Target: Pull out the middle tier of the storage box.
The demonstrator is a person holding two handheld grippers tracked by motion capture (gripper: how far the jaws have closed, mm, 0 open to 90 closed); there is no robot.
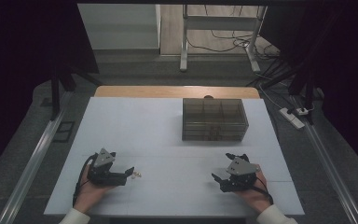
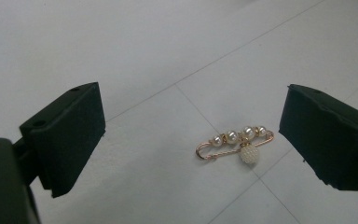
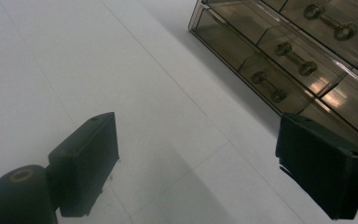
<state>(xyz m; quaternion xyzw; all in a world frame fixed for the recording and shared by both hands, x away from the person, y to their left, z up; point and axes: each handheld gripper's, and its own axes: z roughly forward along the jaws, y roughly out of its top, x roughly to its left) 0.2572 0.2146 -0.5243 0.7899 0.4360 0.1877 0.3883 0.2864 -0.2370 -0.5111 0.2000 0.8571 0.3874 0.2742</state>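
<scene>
Pearls on the brooch (image 2: 235, 144) show clearly between the left gripper's (image 2: 191, 135) jaws.

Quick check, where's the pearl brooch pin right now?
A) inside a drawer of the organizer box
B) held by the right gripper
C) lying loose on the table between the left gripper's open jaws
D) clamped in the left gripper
C: in the left gripper view the pearl brooch pin lies flat on the white table, apart from both jaws of the left gripper, which stand wide open around it.

Dim room; grey floor (image 1: 135, 74); white table (image 1: 135, 126); cables (image 1: 223, 44).
</scene>
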